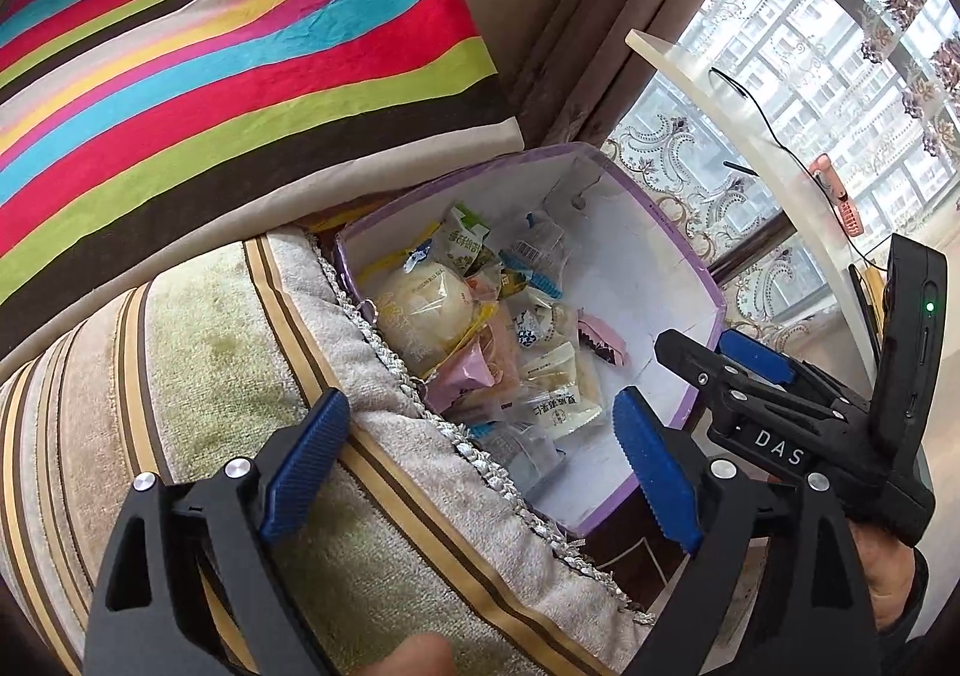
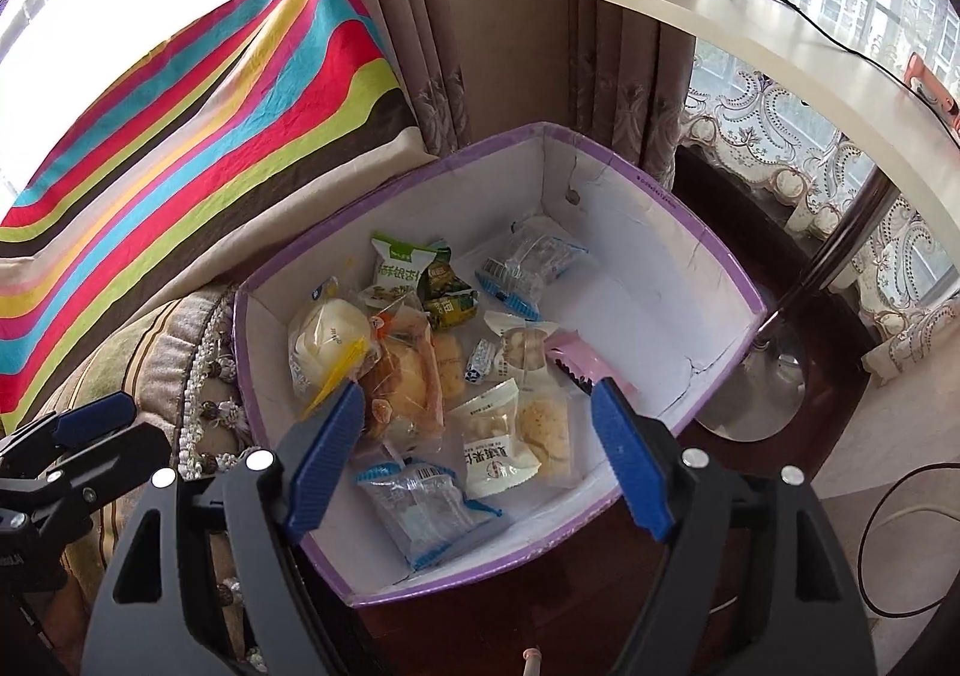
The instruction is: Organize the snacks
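You are holding both grippers, left [image 1: 480, 460] and right [image 2: 477, 454], over the box [image 2: 690, 280] with fingers spread and empty; the snacks [image 2: 420, 364] are lying inside it, apparently just dropped.

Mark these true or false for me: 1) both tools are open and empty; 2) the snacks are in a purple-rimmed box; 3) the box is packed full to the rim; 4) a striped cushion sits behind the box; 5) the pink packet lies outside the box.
1) True. The left tool and right tool both stand open with nothing between the pads.
2) True. The snacks lie in the box.
3) False. Snacks cover only part of the floor; much of the white bottom on one side is bare.
4) True. The cushion leans behind the box.
5) False. The pink packet lies inside the box.
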The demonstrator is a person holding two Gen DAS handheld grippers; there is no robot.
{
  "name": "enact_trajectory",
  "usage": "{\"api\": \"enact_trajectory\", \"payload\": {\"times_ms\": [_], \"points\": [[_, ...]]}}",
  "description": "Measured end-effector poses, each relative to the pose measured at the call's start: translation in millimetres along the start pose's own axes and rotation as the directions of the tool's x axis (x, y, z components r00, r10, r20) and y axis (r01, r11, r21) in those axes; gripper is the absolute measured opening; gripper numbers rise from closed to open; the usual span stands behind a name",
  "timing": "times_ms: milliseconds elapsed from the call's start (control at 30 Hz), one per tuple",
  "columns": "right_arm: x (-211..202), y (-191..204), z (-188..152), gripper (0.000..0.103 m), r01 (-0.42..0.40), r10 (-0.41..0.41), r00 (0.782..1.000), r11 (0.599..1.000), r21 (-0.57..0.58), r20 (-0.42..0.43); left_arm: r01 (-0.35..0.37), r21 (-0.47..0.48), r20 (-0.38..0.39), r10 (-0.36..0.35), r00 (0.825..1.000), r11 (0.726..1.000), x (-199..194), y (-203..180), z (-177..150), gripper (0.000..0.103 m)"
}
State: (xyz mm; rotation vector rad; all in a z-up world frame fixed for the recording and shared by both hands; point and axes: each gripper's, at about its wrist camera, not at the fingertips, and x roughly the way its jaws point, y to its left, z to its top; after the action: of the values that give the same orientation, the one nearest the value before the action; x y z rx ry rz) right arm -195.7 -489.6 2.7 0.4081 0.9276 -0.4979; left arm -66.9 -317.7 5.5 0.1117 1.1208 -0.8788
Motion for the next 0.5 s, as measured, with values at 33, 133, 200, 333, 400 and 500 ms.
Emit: {"api": "enact_trajectory", "payload": {"times_ms": [33, 133, 200, 333, 400, 500], "points": [[0.0, 0.3, 0.2, 0.078, 0.000, 0.000, 1.000, 1.000, 0.000, 0.002, 0.000, 0.001, 0.000, 0.000, 1.000, 1.000, 0.0, -0.7, 0.0, 0.087], [-1.7, -0.1, 0.5, 0.078, 0.004, -0.004, 1.000, 1.000, 0.001, 0.008, -0.004, 0.011, -0.002, 0.004, 1.000, 1.000, 1.5, -2.4, 0.5, 0.087], [-2.1, -1.2, 0.6, 0.078, 0.004, -0.004, 1.000, 1.000, 0.005, 0.009, -0.008, 0.013, -0.005, 0.008, 1.000, 1.000, 2.2, -3.1, 1.0, 0.087], [-2.6, -0.7, 0.0, 0.078, 0.003, -0.003, 1.000, 1.000, 0.001, 0.008, 0.008, 0.000, -0.010, -0.008, 1.000, 1.000, 3.8, -1.4, 3.9, 0.087], [-2.8, -0.2, -0.2, 0.078, 0.002, -0.002, 1.000, 1.000, -0.002, 0.008, 0.022, 0.007, -0.010, -0.022, 1.000, 1.000, 4.5, -2.1, 5.3, 0.087], [-2.2, 0.0, -0.5, 0.078, 0.002, -0.002, 1.000, 1.000, -0.004, 0.007, 0.048, 0.015, -0.010, -0.048, 0.999, 0.999, 5.6, -4.6, 7.1, 0.087]]}}
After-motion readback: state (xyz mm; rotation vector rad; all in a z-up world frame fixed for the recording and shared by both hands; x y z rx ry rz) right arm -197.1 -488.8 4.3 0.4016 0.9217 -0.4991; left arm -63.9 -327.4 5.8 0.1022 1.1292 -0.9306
